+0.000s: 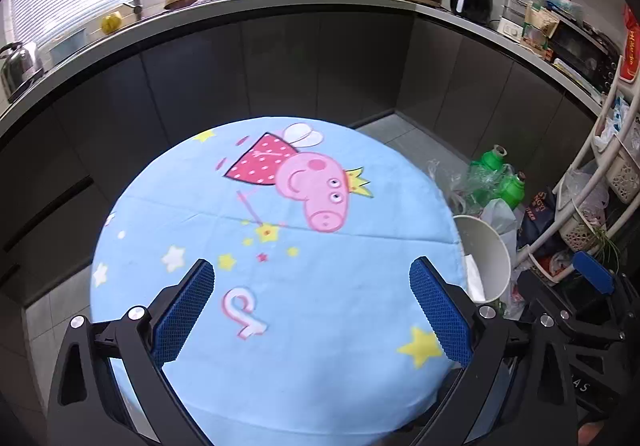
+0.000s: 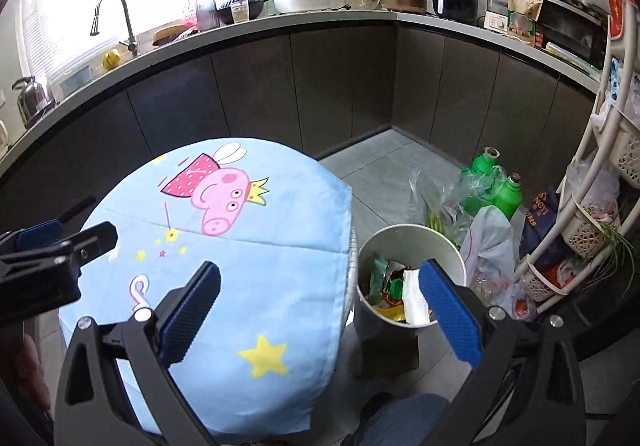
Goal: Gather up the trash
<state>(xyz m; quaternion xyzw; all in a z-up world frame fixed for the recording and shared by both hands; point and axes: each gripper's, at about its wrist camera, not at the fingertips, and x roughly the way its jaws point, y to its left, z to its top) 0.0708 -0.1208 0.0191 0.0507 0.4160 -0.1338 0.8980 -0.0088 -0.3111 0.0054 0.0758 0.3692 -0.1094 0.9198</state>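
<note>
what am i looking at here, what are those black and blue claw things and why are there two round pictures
The claws are two hand-held grippers, one in each of a person's hands. Each carries a wide-angle camera looking forward along its two blue-padded fingers, hence two round, bent pictures of one kitchen.

The left gripper hangs open over a round table covered by a light blue cartoon-pig cloth. No loose objects show on the cloth.

The right gripper is also open and holds nothing. It sits above the table's right edge and a white trash bin standing on the floor beside the table. The bin already holds wrappers and a white crumpled tissue. Behind it are plastic bags and two green bottles.

Each gripper also shows at the edge of the other's picture.
</note>
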